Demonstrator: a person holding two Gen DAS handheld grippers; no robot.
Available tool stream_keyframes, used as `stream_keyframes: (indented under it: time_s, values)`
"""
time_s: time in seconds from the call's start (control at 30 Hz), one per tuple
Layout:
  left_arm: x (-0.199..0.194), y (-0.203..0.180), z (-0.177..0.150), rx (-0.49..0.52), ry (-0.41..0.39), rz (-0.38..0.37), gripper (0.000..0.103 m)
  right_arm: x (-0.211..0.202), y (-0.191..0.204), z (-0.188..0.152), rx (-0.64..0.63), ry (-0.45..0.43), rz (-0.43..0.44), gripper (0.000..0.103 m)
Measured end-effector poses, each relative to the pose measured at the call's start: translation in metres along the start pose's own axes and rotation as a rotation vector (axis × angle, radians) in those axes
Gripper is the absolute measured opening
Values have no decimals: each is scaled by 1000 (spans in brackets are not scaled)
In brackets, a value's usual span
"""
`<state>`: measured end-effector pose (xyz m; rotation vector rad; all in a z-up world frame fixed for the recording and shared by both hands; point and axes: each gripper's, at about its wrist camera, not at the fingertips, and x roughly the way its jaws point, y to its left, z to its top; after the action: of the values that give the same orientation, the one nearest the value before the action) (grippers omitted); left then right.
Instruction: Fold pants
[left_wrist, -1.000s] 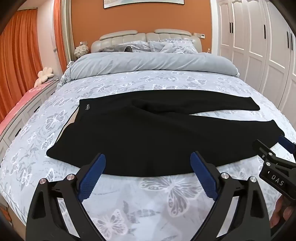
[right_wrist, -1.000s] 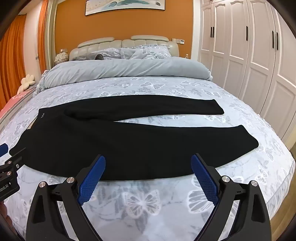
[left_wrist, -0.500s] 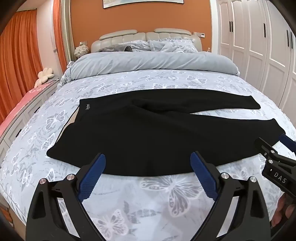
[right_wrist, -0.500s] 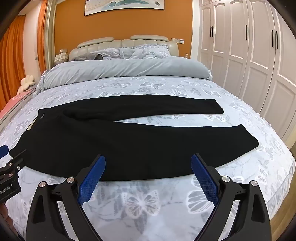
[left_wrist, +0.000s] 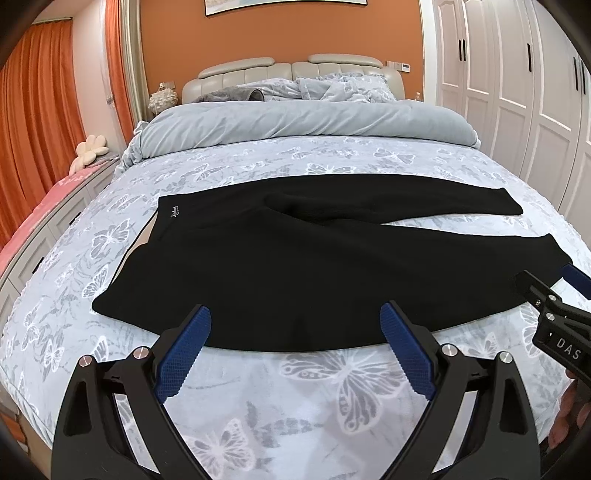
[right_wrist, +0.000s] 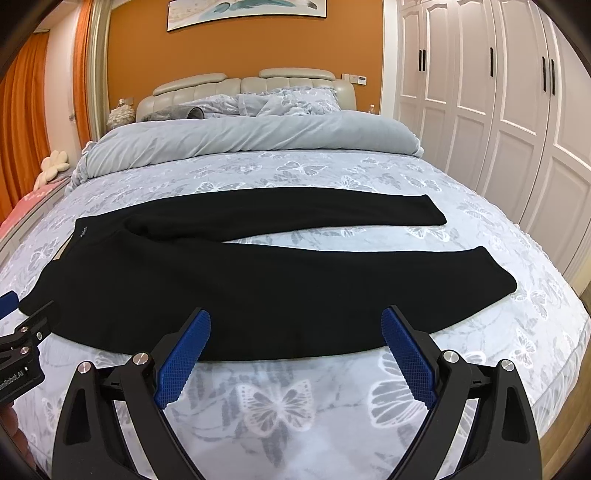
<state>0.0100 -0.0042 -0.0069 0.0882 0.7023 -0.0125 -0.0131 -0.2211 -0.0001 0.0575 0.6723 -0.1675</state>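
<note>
The pants (left_wrist: 295, 266) are laid flat across the bed (left_wrist: 332, 387), waistband to the left, both legs extended to the right and spread apart at the hems. The left tool (left_wrist: 295, 350) is held released, fingers wide, just short of the near pants edge. The right tool (right_wrist: 295, 350) is likewise released, nothing gripped.

Pants (left_wrist: 295, 266) lie flat across the bed (left_wrist: 332, 387), just ahead of the left claw (left_wrist: 295, 354), waistband to its left, legs to its right. Far leg lies behind the near leg. Right claw (right_wrist: 295, 354) sits right of the left claw. Duvet (right_wrist: 240, 140) lies beyond the pants; wardrobe (right_wrist: 517, 110) stands right.
</note>
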Motion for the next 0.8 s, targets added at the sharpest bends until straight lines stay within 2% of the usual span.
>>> stream_keyframes:
  time_s: [0.8]
  values:
    - [3,-2,-2,6,0,12,92,1,-10,-3,9,6,-9,92]
